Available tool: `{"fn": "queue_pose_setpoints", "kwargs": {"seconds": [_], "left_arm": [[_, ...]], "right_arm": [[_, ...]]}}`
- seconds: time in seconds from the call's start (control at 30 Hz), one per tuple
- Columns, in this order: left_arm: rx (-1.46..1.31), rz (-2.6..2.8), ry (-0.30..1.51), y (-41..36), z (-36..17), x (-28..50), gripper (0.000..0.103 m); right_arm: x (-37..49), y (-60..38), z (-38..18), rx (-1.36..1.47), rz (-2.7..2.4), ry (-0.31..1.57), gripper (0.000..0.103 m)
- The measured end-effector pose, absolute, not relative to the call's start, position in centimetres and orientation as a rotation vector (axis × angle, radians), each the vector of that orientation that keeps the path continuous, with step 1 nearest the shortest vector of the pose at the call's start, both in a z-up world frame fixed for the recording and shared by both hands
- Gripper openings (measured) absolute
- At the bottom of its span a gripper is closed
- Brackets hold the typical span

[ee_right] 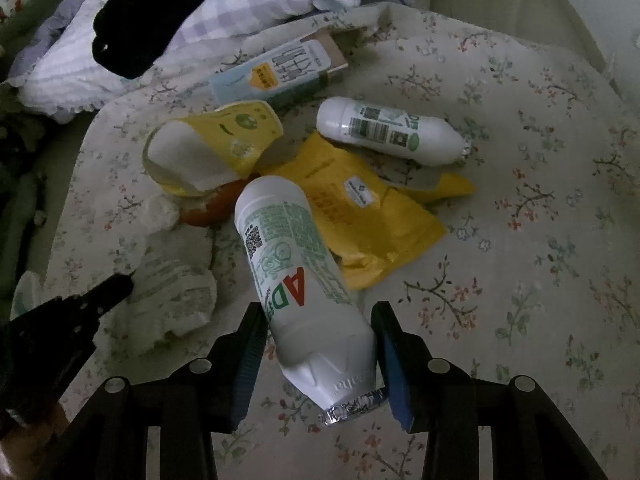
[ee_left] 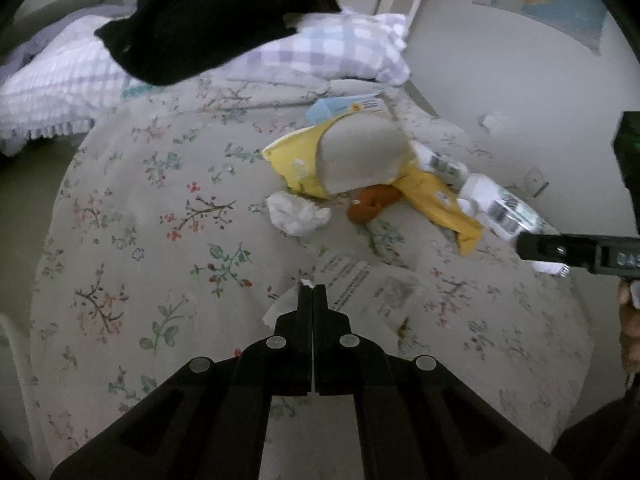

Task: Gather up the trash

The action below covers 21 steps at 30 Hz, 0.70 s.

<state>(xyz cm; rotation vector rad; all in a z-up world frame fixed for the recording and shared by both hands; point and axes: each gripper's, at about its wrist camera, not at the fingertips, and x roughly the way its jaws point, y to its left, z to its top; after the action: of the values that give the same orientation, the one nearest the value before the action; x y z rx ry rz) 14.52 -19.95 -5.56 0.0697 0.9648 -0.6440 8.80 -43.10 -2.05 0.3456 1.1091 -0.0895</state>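
Note:
Trash lies on a floral bedspread (ee_left: 160, 240). My right gripper (ee_right: 320, 316) is shut on a white yogurt bottle (ee_right: 296, 280), its foil mouth toward the camera; the same bottle shows in the left wrist view (ee_left: 500, 208) with the right gripper (ee_left: 520, 246) beside it. My left gripper (ee_left: 312, 288) is shut on a thin sheet of printed paper (ee_left: 360, 288). Nearby lie a second white bottle (ee_right: 384, 128), a yellow pouch (ee_right: 360, 216), a yellow cup with a white lid (ee_right: 208, 144), a carton (ee_right: 276, 72), an orange peel (ee_left: 368, 204) and a crumpled tissue (ee_left: 296, 212).
Checked pillows (ee_left: 328, 52) and a black garment (ee_left: 208, 28) lie at the head of the bed. A wall (ee_left: 500, 60) runs along the right side. The left gripper appears in the right wrist view (ee_right: 120, 284) over crumpled paper (ee_right: 176, 300).

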Motion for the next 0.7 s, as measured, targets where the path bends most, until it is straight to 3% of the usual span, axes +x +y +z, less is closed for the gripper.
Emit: {"fn": "queue_pose_setpoints", "kwargs": {"seconds": [0.07, 0.13, 0.17, 0.2, 0.4, 0.47, 0.7], "left_arm": [[0.054, -0.64, 0.992, -19.7, -5.4, 14.4, 0.002], [0.037, -0.623, 1.028, -19.7, -5.6, 14.5, 0.019], [0.031, -0.625, 1.036, -19.8, -5.7, 14.4, 0.048], [0.032, -0.63, 1.032, -19.9, -5.8, 14.2, 0.069], [0.206, -0.645, 1.079, -22.7, -8.9, 13.0, 0.071], [0.35, -0.638, 0.975, -24.0, -9.3, 11.3, 0.072], [0.29, -0.632, 0.984, -23.3, -8.8, 11.2, 0.048]], "right_arm": [[8.6, -43.1, -1.9, 0.346, -0.09, 1.107, 0.048], [8.4, -43.3, -1.8, 0.348, -0.09, 1.102, 0.048], [8.4, -43.3, -1.7, 0.348, -0.091, 1.101, 0.048], [8.3, -43.5, -1.7, 0.35, -0.093, 1.099, 0.048], [7.9, -44.2, -1.9, 0.356, -0.096, 1.107, 0.048], [7.8, -44.4, -2.0, 0.353, -0.096, 1.111, 0.048], [7.5, -44.9, -2.0, 0.354, -0.106, 1.113, 0.048]]}}
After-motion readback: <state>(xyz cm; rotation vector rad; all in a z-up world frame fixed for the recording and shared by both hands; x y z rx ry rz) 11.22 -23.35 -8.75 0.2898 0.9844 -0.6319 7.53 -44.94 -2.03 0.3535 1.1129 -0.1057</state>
